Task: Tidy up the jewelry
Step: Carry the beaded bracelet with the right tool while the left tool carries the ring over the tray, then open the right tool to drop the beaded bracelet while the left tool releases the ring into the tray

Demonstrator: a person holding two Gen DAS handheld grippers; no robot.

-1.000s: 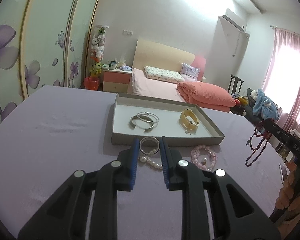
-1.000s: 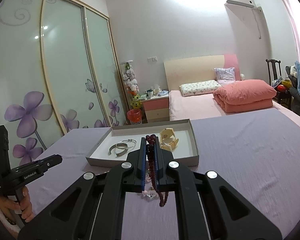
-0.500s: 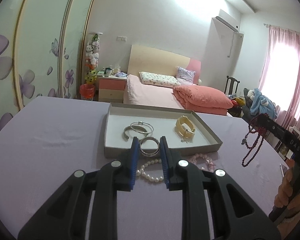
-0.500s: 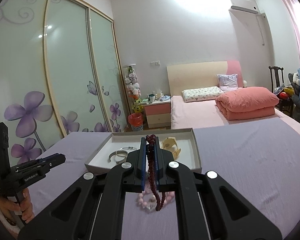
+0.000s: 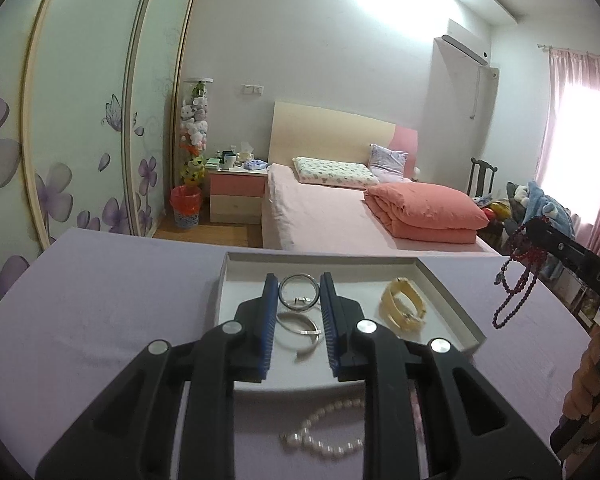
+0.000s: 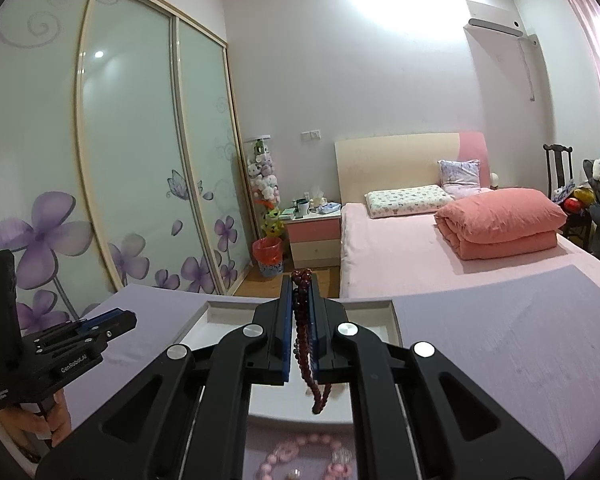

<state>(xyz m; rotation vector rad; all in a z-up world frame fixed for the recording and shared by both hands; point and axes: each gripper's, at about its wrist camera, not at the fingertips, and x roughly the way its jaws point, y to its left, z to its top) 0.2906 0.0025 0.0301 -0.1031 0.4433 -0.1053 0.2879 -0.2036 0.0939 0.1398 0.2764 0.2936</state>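
Note:
My left gripper is shut on a silver bangle and holds it above the white tray. In the tray lie two open silver bangles and a cream bracelet. A pearl bracelet lies on the purple table in front of the tray. My right gripper is shut on a dark red bead necklace, which hangs over the tray's near edge; the necklace also shows in the left wrist view. A pink bead bracelet lies below it on the table.
The purple table stretches left and right of the tray. Behind it are a bed with a folded pink quilt, a nightstand and sliding wardrobe doors. The left gripper shows at the left in the right wrist view.
My left gripper lifted the silver bangle off the table and moved forward over the tray. My right gripper moved forward with the necklace, now over the tray's near edge.

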